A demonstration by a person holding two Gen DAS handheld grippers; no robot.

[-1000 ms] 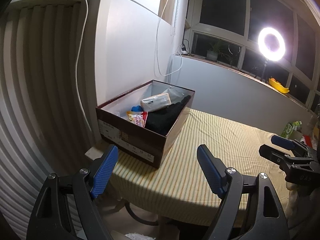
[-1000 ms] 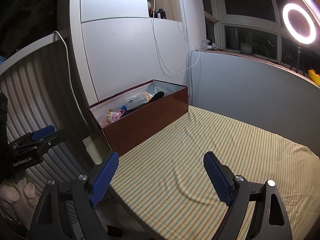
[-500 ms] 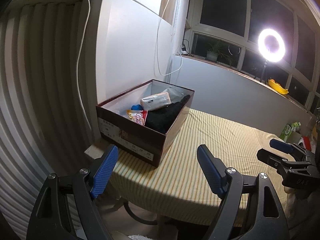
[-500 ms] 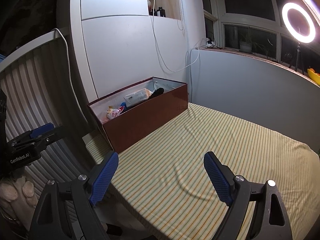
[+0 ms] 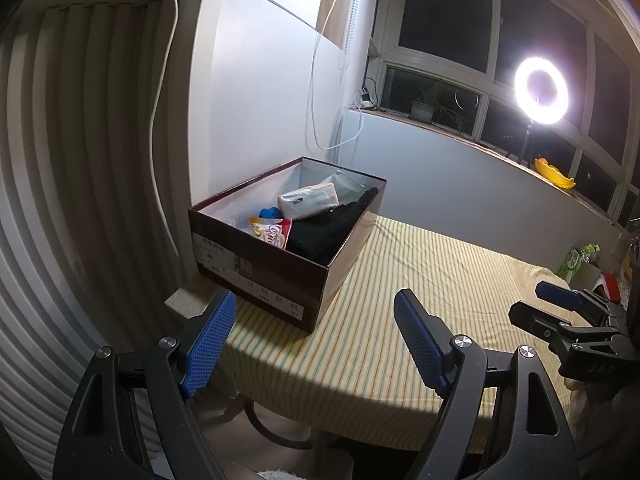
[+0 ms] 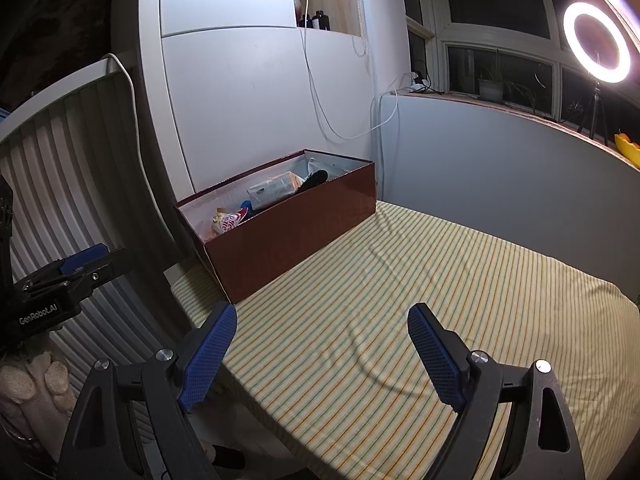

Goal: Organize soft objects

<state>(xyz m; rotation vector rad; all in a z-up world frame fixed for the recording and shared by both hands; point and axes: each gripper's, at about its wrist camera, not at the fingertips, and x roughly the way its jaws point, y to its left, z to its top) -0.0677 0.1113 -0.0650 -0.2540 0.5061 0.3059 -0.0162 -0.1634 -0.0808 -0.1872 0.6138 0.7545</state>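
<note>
Meanwhile, we held left tool (image 5: 314,342) and right tool (image 6: 322,346) agape, empty, above striped worktop (image 6: 400,280); soft objects (image 5: 320,226) sat in box (image 5: 256,276). Risk, we judged: reaching over could snag box rim.

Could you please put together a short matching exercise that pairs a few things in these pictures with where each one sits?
Things:
1. snack packet
2. ring light
3. brown box
4. green carton

Places:
A. on the windowsill
B. on the striped tablecloth, by the wall
C. inside the box, near its front end
D. at the table's far right end

Pairs: 1-C, 2-A, 3-B, 4-D
</note>
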